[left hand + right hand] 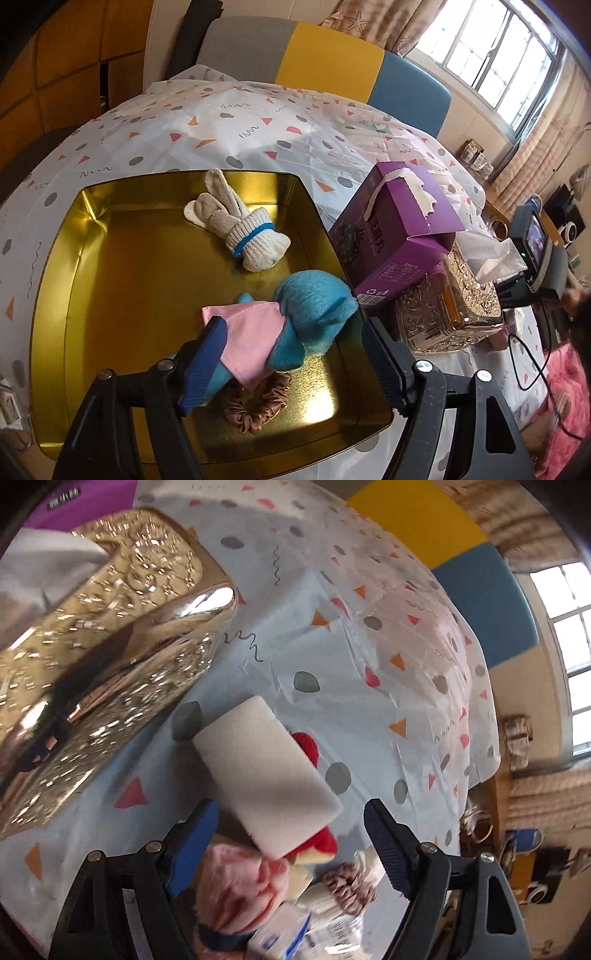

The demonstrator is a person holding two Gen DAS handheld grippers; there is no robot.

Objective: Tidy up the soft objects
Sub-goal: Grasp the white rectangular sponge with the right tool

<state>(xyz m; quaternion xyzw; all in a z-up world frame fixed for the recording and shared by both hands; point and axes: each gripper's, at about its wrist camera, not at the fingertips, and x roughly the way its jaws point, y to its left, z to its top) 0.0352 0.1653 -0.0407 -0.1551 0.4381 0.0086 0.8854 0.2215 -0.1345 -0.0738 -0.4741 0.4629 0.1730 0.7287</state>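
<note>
My left claw (291, 354) open over blue plush toy (314, 306) in gold tray (59, 295), my right claw (291, 834) open above white sponge (266, 771) on counter (388, 709)

Daylight pours through a barred window (495, 62) flanked by beige curtains (376, 22), behind a grey, yellow and blue headboard (325, 59), with wooden cabinets (74, 59) on the left.
</note>
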